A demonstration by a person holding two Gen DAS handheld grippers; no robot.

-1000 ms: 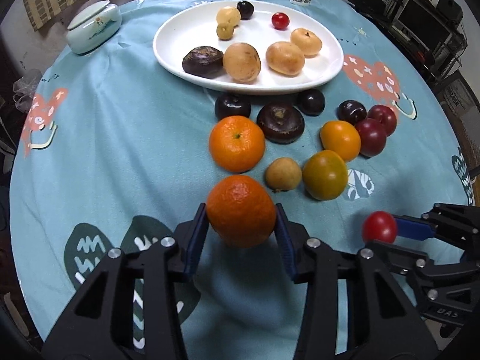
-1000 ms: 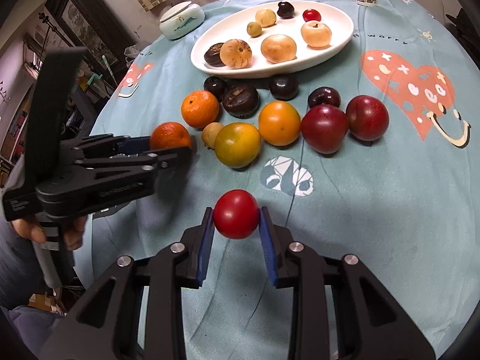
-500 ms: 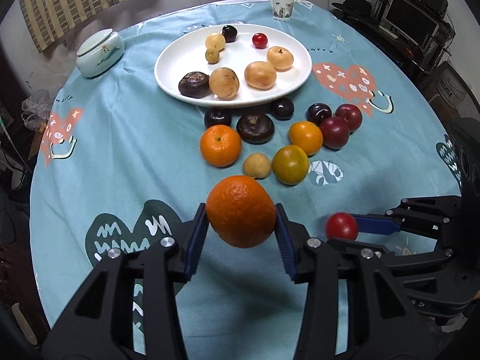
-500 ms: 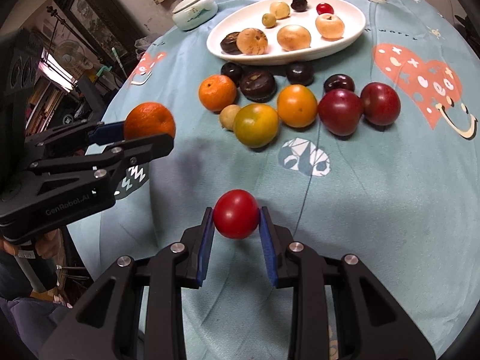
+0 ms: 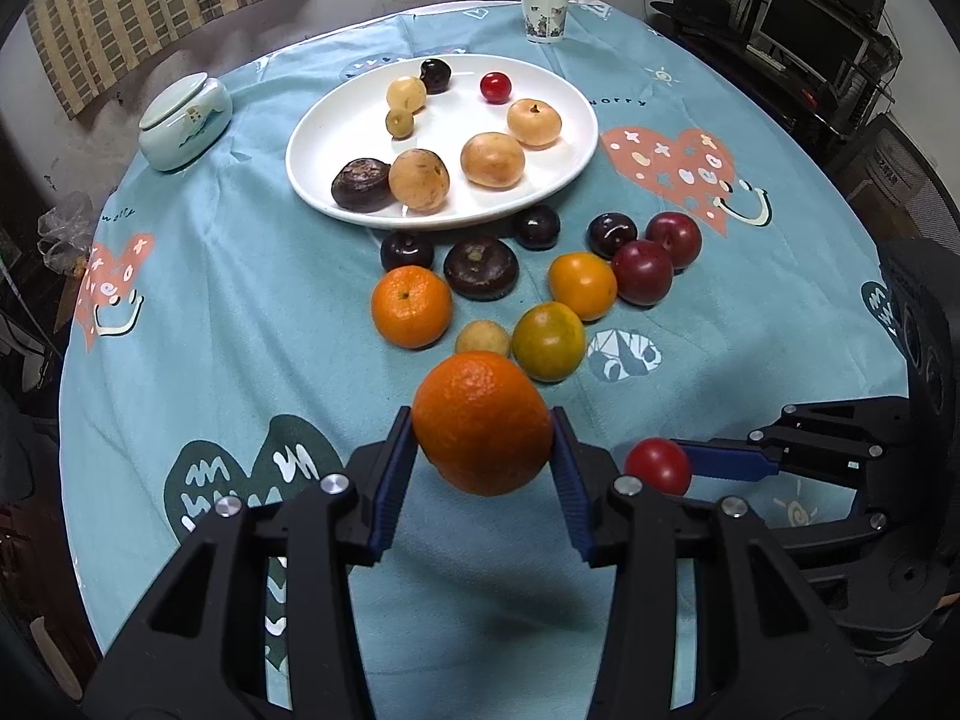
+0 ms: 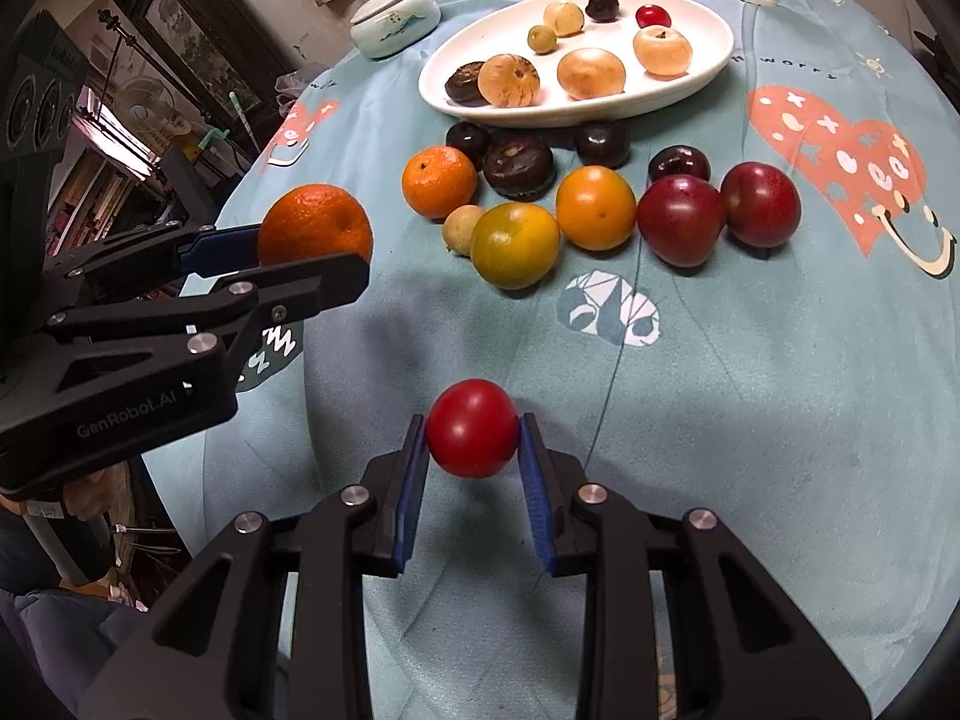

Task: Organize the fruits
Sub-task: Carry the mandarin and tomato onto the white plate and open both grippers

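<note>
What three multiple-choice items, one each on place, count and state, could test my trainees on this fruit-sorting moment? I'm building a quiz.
1. Where is the paper cup?
A. beyond the white plate
B. on the plate
C. beside the lidded jar

2. How many fruits lie on the plate?
A. five
B. seven
C. nine

3. What does the right gripper hold?
A. nothing
B. an orange
C. a small red fruit

Answers:
1 A, it stands at the far table edge.
2 B, seven show.
3 C, the pads clamp it; the left gripper has the orange.
</note>
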